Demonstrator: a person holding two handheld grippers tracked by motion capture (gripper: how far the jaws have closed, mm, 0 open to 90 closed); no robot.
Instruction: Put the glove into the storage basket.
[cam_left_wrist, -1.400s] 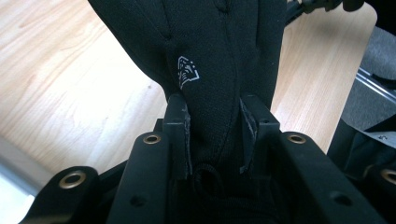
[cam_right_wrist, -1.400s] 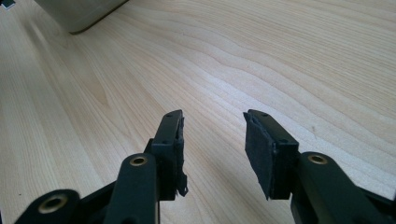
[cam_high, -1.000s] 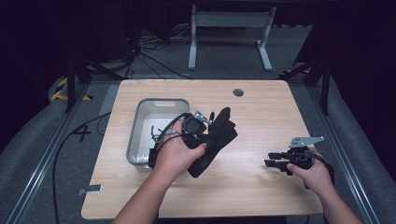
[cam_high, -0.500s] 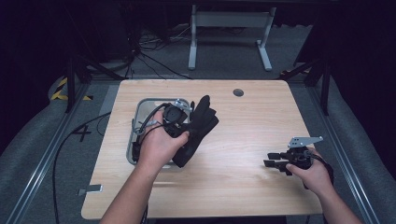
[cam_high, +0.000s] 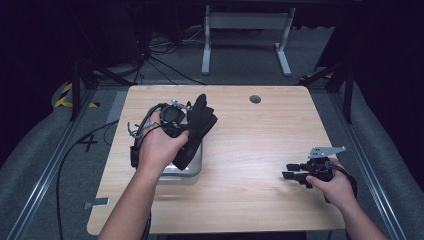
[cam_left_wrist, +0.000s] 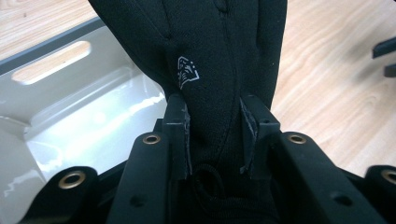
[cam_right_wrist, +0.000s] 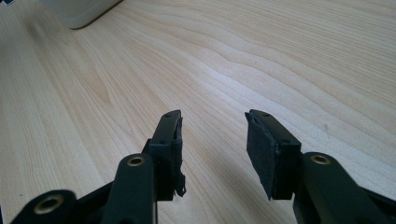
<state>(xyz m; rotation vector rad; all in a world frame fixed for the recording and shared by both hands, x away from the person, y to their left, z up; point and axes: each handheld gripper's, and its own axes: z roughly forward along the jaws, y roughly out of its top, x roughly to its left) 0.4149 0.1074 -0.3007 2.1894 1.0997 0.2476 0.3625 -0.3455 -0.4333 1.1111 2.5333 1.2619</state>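
A black glove (cam_high: 197, 130) with a small white logo (cam_left_wrist: 187, 74) hangs from my left gripper (cam_high: 177, 117), which is shut on it and holds it above a metal tray (cam_high: 192, 167). In the left gripper view the glove (cam_left_wrist: 219, 51) is pinched between the jaws, and the tray's pale inside (cam_left_wrist: 79, 121) lies below it to the left. My right gripper (cam_high: 290, 171) stands open near the table's right front, with nothing between its jaws. Its pads (cam_right_wrist: 260, 149) hover over bare wood in the right gripper view.
The wooden table (cam_high: 250, 140) has a round cable hole (cam_high: 255, 99) at the back. A corner of the tray (cam_right_wrist: 81, 11) shows far off in the right gripper view. Table legs and cables lie on the floor behind.
My left gripper has carried the glove leftward and away from the person, to over the tray. The right gripper has stayed in place.
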